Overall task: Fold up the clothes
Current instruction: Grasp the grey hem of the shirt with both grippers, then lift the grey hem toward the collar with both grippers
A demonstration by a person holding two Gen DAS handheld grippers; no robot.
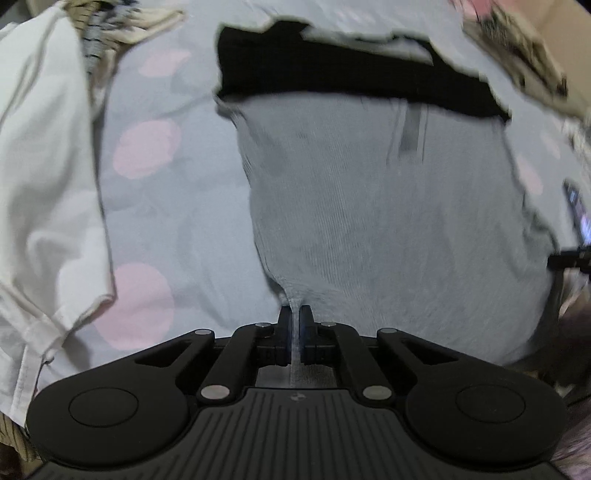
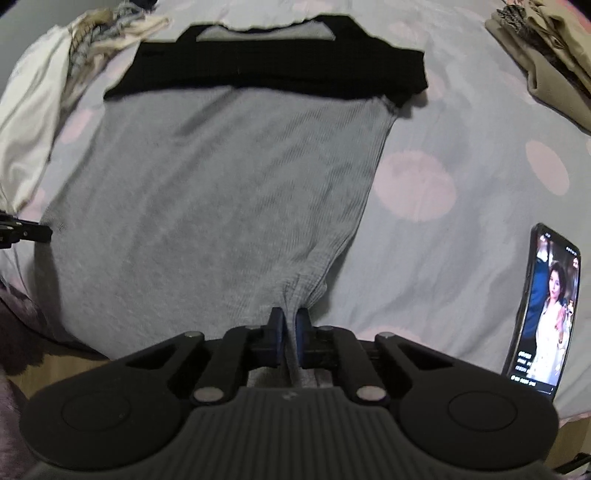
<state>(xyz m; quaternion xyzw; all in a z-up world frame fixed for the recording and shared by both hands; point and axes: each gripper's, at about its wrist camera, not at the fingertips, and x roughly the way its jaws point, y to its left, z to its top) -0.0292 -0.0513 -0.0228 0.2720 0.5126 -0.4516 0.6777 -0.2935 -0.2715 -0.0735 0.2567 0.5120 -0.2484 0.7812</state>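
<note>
A grey ribbed shirt (image 1: 369, 206) (image 2: 207, 184) with a black band across its shoulders lies spread on a bedsheet, neckline at the far end. My left gripper (image 1: 294, 314) is shut on the shirt's near hem at its left corner, cloth pinched between the blue pads. My right gripper (image 2: 290, 317) is shut on the hem at the right corner, the fabric bunched into folds there. The tip of the left gripper (image 2: 26, 230) shows at the left edge of the right wrist view. The right gripper's tip (image 1: 570, 256) shows at the right edge of the left wrist view.
The sheet (image 2: 443, 236) is pale blue with pink dots. A white garment (image 1: 44, 177) and a patterned pile (image 2: 103, 26) lie to the left. Folded beige clothes (image 2: 546, 55) sit far right. A phone (image 2: 546, 314) with a lit screen lies at the right, near the bed's edge.
</note>
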